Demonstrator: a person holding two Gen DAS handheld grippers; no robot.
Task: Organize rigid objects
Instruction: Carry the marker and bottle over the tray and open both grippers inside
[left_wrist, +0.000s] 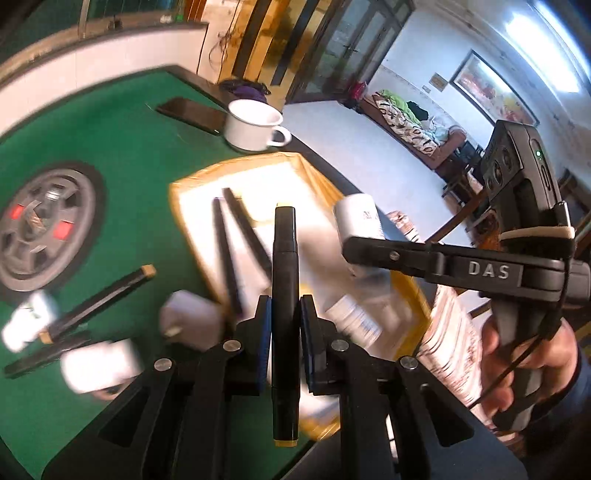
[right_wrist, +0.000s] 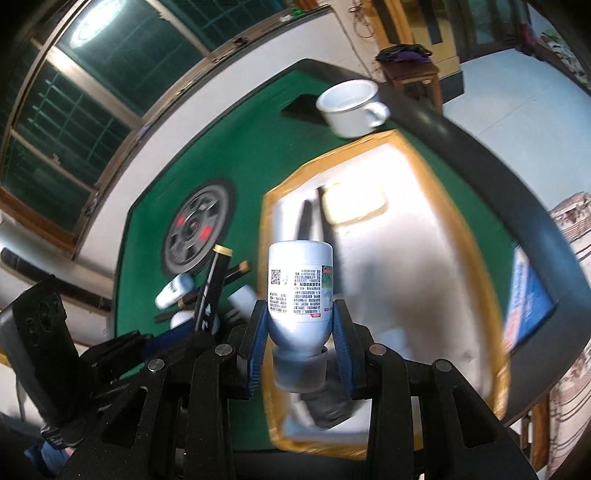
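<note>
Risk noted — left hand-held gripper (left_wrist: 285, 325) is clamping a black marker (left_wrist: 285, 295), right hand-held gripper (right_wrist: 300, 332) is pinching a white bottle (right_wrist: 300, 288) above the tray (right_wrist: 417, 236); collision over it could be dislodging either.

I have a black marker (left_wrist: 285, 310) with yellow ends clamped lengthwise over the tray (left_wrist: 192, 181), a white labelled bottle (right_wrist: 300, 291) gripped cap toward me above that tray, two dark markers (left_wrist: 236, 243) lying inside it, and more markers (left_wrist: 99, 295) and white bottles (left_wrist: 101, 363) left of it.
</note>
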